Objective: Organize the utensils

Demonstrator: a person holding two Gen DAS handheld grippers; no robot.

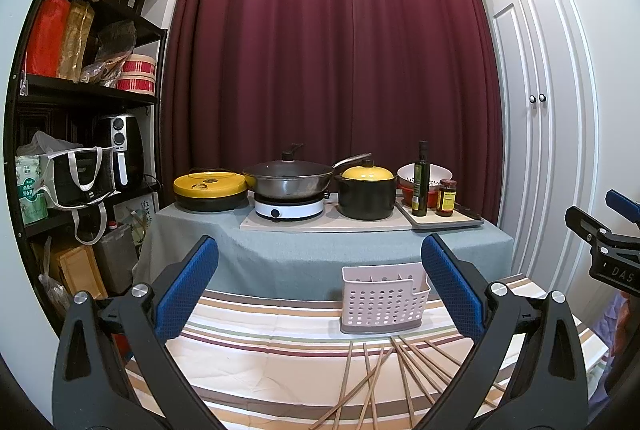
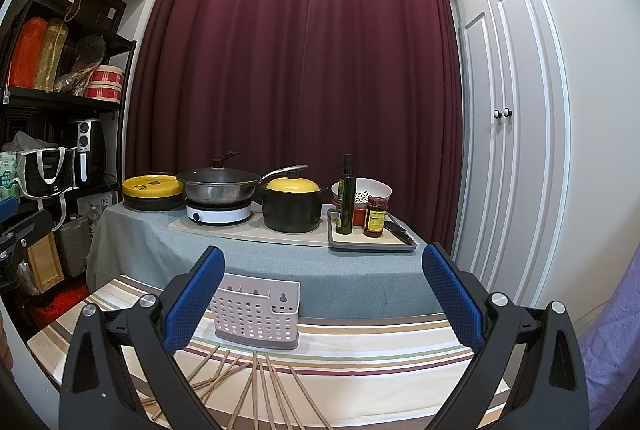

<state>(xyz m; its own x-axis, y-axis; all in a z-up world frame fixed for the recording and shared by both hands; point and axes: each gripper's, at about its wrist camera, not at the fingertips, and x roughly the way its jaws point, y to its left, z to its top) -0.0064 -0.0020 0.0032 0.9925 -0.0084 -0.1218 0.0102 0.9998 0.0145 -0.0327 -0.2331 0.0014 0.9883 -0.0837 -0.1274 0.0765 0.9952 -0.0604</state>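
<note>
**Loose chopsticks, crossed and near the table edge**

The chopsticks (image 1: pixel 394 378) lie scattered on the striped tablecloth (image 1: pixel 256 346), fanned and crossing one another, below and just ahead of the left gripper (image 1: pixel 320 290) and low between the fingers of the right gripper (image 2: pixel 324 298). The perforated utensil holder (image 1: pixel 384 300) stands upright beyond them, empty as far as can be seen, close to the left gripper's right finger and touching the line of the right gripper's left finger in its view. Both grippers are spread wide and hold nothing.

Likely trouble: pinching at a crossing could lift two sticks or flick one off the near edge, where several tips seem to reach. A skewed stick could catch the holder's rim or dividers and tip the light holder.

Room is open above the cloth; the grey table (image 2: pixel 320 270) with pots sits well behind.
</note>
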